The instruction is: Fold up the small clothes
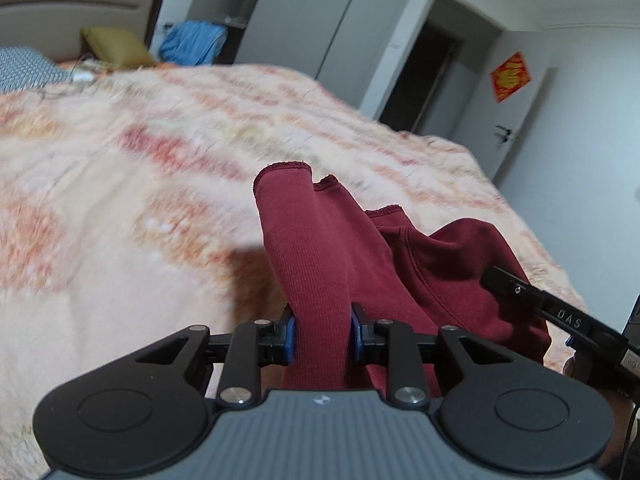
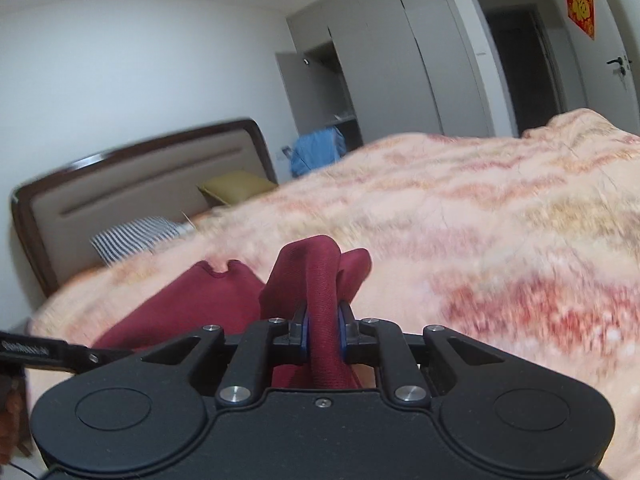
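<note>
A small dark red garment (image 1: 400,264) hangs between both grippers above the bed. My left gripper (image 1: 322,336) is shut on a ribbed band of it, which stands up past the blue pads. My right gripper (image 2: 322,334) is shut on another bunched fold of the red garment (image 2: 312,280). The right gripper's finger (image 1: 532,300) shows at the right of the left wrist view, against the cloth. The left gripper's finger (image 2: 60,354) shows at the left of the right wrist view. The rest of the garment droops between them.
A peach patterned bedspread (image 1: 160,152) covers the bed (image 2: 500,220). A headboard (image 2: 120,184), a striped pillow (image 2: 132,236) and an olive pillow (image 2: 236,186) lie at its head. A blue cloth (image 2: 318,148), grey wardrobes (image 2: 400,60) and a dark doorway (image 1: 424,76) stand behind.
</note>
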The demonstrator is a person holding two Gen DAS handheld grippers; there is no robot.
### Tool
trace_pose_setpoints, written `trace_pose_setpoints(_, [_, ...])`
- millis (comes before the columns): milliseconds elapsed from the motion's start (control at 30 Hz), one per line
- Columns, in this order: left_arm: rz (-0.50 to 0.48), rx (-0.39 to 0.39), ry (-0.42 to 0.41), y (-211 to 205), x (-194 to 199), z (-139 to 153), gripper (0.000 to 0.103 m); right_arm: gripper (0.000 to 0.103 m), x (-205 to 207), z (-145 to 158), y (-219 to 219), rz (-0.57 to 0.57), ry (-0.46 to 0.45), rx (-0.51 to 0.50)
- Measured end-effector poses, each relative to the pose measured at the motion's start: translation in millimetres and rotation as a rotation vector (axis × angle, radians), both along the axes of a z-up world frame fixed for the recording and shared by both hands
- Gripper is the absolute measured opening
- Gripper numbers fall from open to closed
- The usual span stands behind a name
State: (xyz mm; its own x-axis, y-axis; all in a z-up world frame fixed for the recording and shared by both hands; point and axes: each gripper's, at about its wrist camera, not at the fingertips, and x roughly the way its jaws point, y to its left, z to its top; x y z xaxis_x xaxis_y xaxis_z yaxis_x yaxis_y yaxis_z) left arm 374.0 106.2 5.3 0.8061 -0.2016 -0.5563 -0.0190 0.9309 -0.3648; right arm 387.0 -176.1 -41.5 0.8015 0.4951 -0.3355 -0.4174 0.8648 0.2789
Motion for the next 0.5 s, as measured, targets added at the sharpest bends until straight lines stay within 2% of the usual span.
trace_pose_setpoints(67, [0.015,-0.017,0.026,5,0,-17,0.032,0.016,-1,-17,3,-0.041,0.025,-0.025])
trace_pose_setpoints(233, [0.045,-0.095,0.032,21,-4,-42,0.039,0.021,-2,-31,-12,-0.075,0.070,0.050])
trace_pose_setpoints(367, [0.063,-0.097,0.042,27,-3,-46,0.054,0.027,-5,-30,-11,-0.085,0.064,0.030])
trace_pose_setpoints(433, [0.075,-0.101,0.050,27,-4,-45,0.062,0.038,-6,-28,-12,-0.097,0.065,0.033])
trace_pose_setpoints(500, [0.093,-0.105,0.057,28,-7,-43,0.076,0.049,-13,-27,-14,-0.106,0.056,0.028])
